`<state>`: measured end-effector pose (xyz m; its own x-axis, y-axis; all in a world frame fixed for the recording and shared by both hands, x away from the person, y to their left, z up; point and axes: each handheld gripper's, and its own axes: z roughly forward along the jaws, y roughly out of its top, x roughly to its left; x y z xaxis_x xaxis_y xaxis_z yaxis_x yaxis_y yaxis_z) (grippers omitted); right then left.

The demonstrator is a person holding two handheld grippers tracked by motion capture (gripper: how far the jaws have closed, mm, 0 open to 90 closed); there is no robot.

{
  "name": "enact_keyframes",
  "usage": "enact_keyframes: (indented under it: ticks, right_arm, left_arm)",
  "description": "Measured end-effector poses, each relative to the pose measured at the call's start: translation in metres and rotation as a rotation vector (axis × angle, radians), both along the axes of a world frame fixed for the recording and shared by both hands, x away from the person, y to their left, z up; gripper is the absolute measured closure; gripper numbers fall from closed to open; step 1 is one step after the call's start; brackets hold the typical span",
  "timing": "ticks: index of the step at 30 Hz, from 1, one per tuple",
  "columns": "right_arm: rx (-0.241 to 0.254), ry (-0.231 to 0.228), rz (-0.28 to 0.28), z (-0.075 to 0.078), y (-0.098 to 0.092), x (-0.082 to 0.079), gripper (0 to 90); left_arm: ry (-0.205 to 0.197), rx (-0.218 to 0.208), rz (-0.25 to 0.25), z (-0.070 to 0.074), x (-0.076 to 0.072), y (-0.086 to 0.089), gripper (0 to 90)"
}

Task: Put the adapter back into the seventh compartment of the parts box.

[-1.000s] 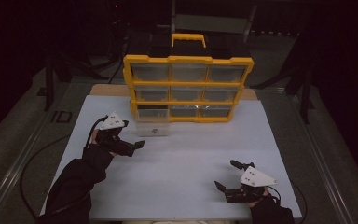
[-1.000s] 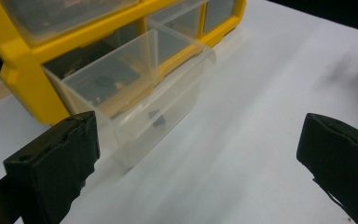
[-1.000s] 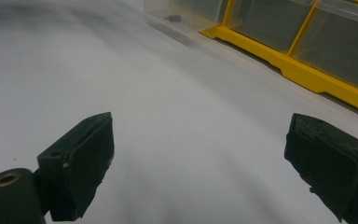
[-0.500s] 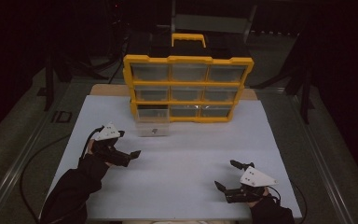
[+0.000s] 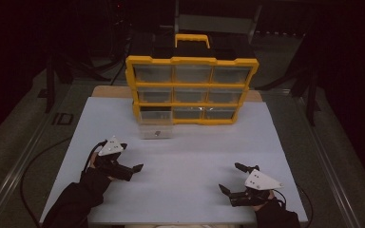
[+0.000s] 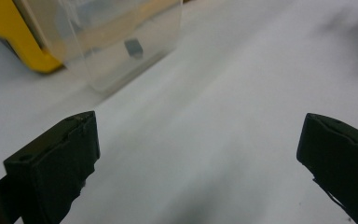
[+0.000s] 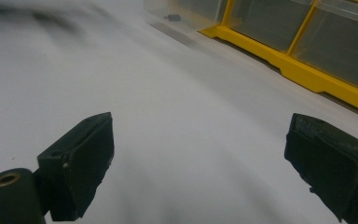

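Observation:
A yellow organizer cabinet [image 5: 192,61] with clear drawers stands at the back of the white table [image 5: 185,156]. Its bottom-left drawer [image 5: 156,129] is pulled out onto the table, and a small dark piece [image 6: 134,47] lies inside it. My left gripper [image 5: 130,159] hovers open over the table, in front of the drawer and a little to its left, holding nothing. In the left gripper view its jaws [image 6: 200,140] stand wide apart, with the drawer [image 6: 121,51] ahead. My right gripper [image 5: 232,178] is open near the front right edge, empty [image 7: 200,149].
The cabinet's yellow base [image 7: 307,79] runs along the far right in the right gripper view, with the pulled-out drawer [image 7: 177,18] beyond. Cables [image 5: 33,166] trail off the table's left side. Dark floor surrounds the table.
My left gripper has drawn back from the pulled-out drawer toward the near edge of the table, still open. The right gripper has stayed where it was.

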<state>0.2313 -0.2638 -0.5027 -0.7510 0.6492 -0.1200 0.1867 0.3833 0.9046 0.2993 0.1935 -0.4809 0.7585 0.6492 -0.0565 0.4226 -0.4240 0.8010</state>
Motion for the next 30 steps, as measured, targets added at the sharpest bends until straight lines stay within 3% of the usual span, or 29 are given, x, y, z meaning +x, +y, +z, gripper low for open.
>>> enact_keyframes:
  ticks: [9, 30]
  right_arm:
    - [-0.003, -0.002, 0.0, 0.0, 0.0, 0.0, 8.2]
    - [-0.004, -0.005, -0.002, 0.001, 0.0, 0.0, 8.2]
  left_arm:
    - [0.004, -0.015, 0.007, -0.01, -0.008, 0.003, 0.0]
    - [-0.013, 0.011, 0.021, -0.022, -0.018, 0.01, 0.0]
